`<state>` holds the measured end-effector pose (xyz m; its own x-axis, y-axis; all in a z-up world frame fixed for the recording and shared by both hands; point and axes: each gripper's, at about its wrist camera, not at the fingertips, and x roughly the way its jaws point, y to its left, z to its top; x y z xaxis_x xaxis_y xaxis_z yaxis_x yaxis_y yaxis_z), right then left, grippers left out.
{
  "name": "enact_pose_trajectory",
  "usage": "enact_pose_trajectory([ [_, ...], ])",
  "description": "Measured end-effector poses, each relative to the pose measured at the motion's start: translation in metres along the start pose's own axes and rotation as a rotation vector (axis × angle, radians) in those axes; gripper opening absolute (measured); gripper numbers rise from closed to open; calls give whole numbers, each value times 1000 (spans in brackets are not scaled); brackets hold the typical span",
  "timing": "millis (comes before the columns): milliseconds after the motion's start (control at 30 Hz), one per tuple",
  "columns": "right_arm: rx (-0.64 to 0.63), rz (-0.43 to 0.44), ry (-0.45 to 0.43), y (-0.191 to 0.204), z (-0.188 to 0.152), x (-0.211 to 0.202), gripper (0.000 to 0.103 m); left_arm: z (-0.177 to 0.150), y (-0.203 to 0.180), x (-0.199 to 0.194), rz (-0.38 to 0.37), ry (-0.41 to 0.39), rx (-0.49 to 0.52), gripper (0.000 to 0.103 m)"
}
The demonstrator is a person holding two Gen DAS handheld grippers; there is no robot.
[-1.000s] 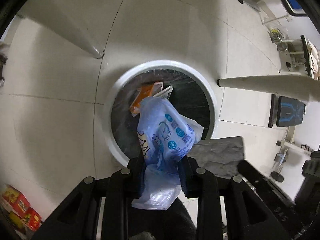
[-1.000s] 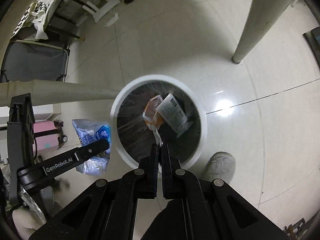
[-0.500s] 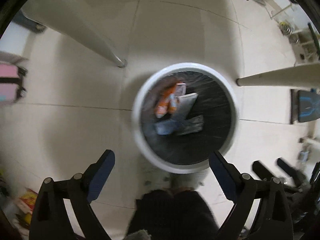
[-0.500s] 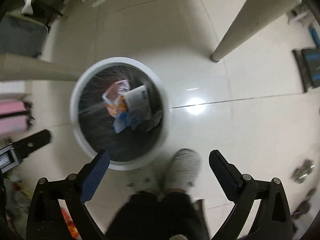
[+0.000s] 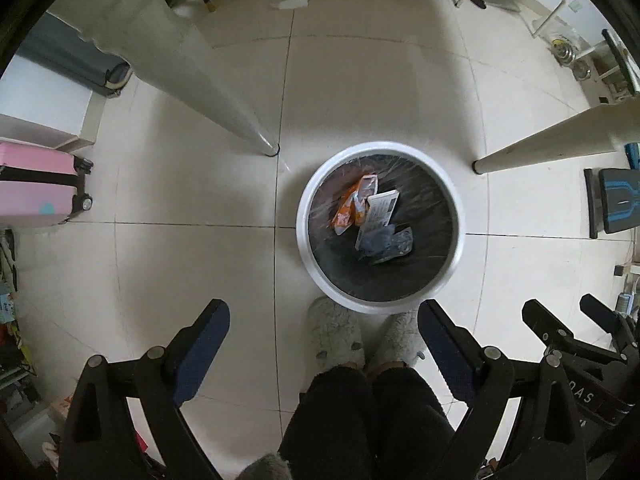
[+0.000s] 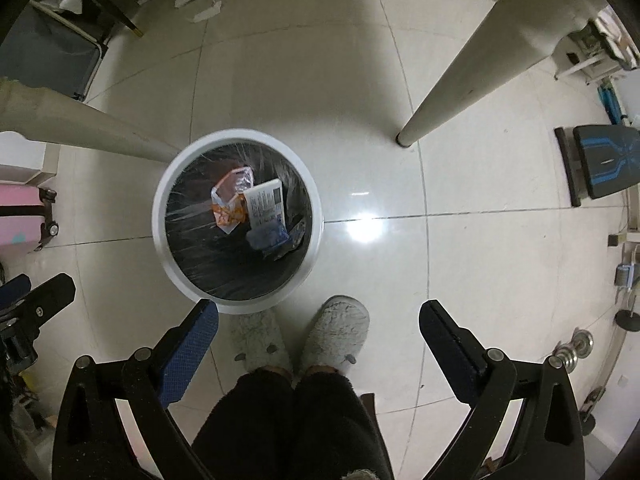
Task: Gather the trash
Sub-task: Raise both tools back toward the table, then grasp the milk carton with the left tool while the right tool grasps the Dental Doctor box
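A round white trash bin with a black liner stands on the tiled floor; it also shows in the right wrist view. Inside lie an orange wrapper, a white printed packet and a blue plastic bag. The same items show in the right wrist view: orange wrapper, white packet, blue bag. My left gripper is open and empty, high above the floor, near side of the bin. My right gripper is open and empty, to the bin's right.
Two cream table legs flank the bin. The person's grey slippers stand just before it. A pink suitcase is at left, a black and blue bench at right, and a scrap of white paper lies far back.
My left gripper opened and dropped the blue plastic bag into the bin. My right gripper opened too. Both grippers rose well above the bin.
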<state>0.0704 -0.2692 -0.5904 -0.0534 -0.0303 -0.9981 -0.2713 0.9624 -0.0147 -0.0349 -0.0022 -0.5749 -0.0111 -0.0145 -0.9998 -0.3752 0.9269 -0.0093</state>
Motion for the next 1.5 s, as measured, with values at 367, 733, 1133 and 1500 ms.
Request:
enact_pose_trajectory([
  [367,-5,4,-59,-4,-15,-136,102,-19,1,-108,-5,-57,-15,96],
  [733,54,73,-72,8,-27,-295,102,-23,25,-244,-6,-158,-46,96],
  [1133,142,102,-258,1,99,-443,102,92,21,-349,45,-380,-75,103],
  [1500,194,98,-283,-81,315,-452,102,266,-22,-364,64,-326,-180,103],
])
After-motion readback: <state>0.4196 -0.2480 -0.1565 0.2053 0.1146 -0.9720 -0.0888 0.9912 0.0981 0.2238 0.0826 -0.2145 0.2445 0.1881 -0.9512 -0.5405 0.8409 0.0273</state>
